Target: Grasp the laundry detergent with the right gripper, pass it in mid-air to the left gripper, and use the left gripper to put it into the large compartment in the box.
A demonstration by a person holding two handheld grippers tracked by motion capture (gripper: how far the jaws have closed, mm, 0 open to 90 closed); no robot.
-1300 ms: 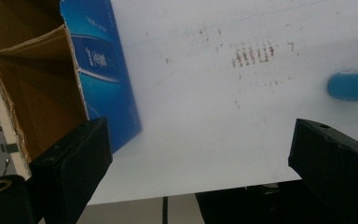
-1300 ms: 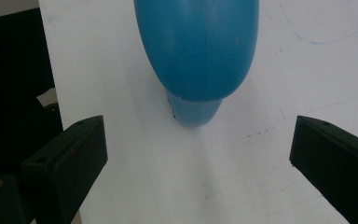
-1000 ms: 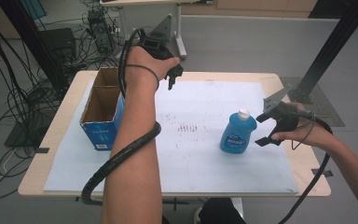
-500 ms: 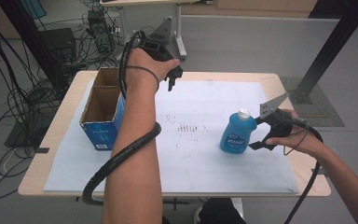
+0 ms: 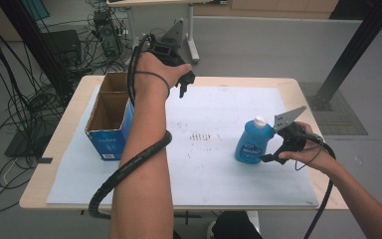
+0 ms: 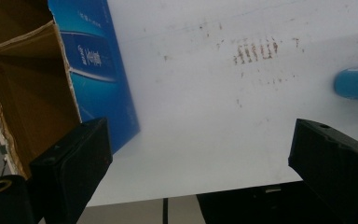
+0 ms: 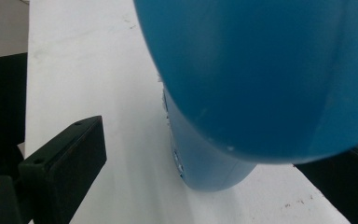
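Observation:
A blue bottle (image 5: pixel 251 143) with a white cap stands upright on the white sheet (image 5: pixel 214 164) at the right. My right gripper (image 5: pixel 272 152) is low beside it, coming in from the right. In the right gripper view the bottle (image 7: pixel 261 70) sits between the jaws of that gripper (image 7: pixel 221 140), and a gap shows at the left jaw, so it is open. My left gripper (image 5: pixel 185 85) hangs high over the table's far edge, pointing down. Its jaws (image 6: pixel 200 135) stand wide apart with nothing between them.
An open cardboard box (image 5: pixel 110 117) with blue sides stands at the table's left, and shows again at the left of the left gripper view (image 6: pixel 37 93). Brown marks (image 5: pixel 202 136) dot the middle of the sheet. Cables and equipment lie on the floor behind the table.
My right gripper has come down and moved left, closing in on the bottle until the bottle sits between its jaws. The left hand and gripper have kept still.

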